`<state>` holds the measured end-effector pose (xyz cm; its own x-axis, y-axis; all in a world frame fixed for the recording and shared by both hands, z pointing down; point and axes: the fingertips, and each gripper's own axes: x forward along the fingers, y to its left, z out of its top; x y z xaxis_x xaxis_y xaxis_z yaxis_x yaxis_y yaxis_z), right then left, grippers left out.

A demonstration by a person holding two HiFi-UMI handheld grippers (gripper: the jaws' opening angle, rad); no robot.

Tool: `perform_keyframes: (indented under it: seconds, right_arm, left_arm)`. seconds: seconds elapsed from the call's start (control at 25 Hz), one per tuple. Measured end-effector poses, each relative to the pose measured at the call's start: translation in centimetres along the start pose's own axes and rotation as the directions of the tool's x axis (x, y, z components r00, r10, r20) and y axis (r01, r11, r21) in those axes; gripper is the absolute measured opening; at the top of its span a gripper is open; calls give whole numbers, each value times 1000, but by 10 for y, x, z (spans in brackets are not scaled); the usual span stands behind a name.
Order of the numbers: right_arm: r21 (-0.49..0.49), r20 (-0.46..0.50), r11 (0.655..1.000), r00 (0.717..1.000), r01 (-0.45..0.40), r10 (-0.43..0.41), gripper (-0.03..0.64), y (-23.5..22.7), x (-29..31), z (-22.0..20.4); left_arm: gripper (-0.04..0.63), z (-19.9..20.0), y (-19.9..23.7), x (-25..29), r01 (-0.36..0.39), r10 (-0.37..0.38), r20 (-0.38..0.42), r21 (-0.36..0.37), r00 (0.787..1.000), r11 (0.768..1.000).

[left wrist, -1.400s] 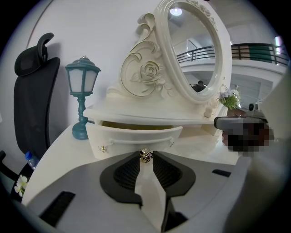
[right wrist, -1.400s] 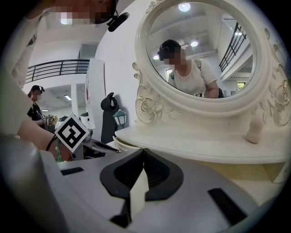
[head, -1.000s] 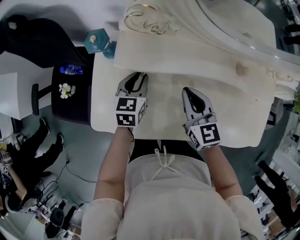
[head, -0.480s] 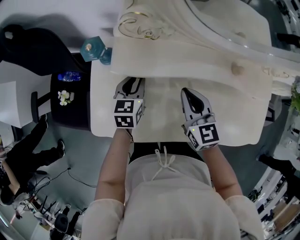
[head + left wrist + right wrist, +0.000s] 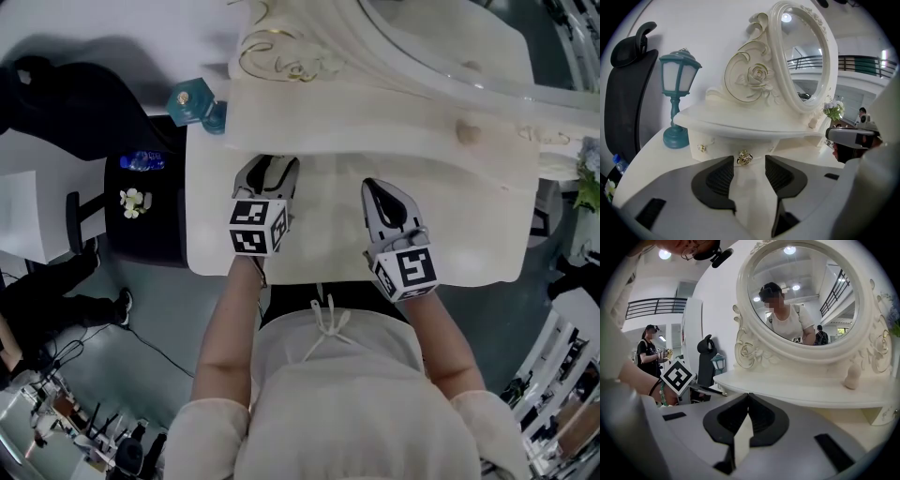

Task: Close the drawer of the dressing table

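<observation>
The cream dressing table (image 5: 309, 244) fills the middle of the head view. Its drawer front (image 5: 723, 146) sits back under the curved shelf and carries a small gold knob (image 5: 744, 158). My left gripper (image 5: 749, 160) points at that knob. Its jaws have just been opening, and the knob shows at the gap between the tips with neither pad on it. In the head view the left gripper (image 5: 267, 163) reaches under the shelf edge. My right gripper (image 5: 374, 185) hovers over the tabletop to the right, and in its own view the right gripper (image 5: 748, 395) is shut and empty.
A teal lantern lamp (image 5: 677, 101) stands at the table's left end. The oval mirror (image 5: 806, 291) rises behind the shelf, with a small cream figurine (image 5: 853, 376) on it. A black office chair (image 5: 628, 93) and a dark side cabinet (image 5: 141, 202) stand to the left.
The left gripper's jaws have spread apart from around the gold knob. Both hands stay in nearly the same place, and the right gripper looks unchanged.
</observation>
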<state>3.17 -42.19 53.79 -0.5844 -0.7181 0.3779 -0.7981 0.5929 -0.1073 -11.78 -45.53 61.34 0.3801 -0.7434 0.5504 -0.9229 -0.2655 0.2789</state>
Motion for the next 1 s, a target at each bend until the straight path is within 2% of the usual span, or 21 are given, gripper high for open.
perform_keyframes:
  seconds: [0.16,0.36,0.52,0.68,0.88,1.0]
  right_arm:
    - [-8,10,1000,1000,11,-11,6,7,-9,5]
    - [-15,33,999,999,29,-29,6,15,-21,12]
    - [-36,39,999,999,32,-31,6,21,-32,17]
    - [-62,44,998,999,14,-11,6,27,-45,29]
    - [-63,96,997,995,39,-33,6,22,-61,52]
    - [-72,120,996,992,49,-40,6,20,-73,65]
  left_arm:
    - [207,0,-12,-23,28,-28,5,17,1000,999]
    - [207,16,-19,-57,25,-30,44,103,999,994]
    - [207,43,-30,-87,48,-64,104,156,993,987]
    - [207,76,-49,-117,65,-107,172,234,979,970]
    - [202,115,-71,-147,51,-139,259,319,956,946]
    - [154,132,-85,-165,65,-171,295,339,940,938]
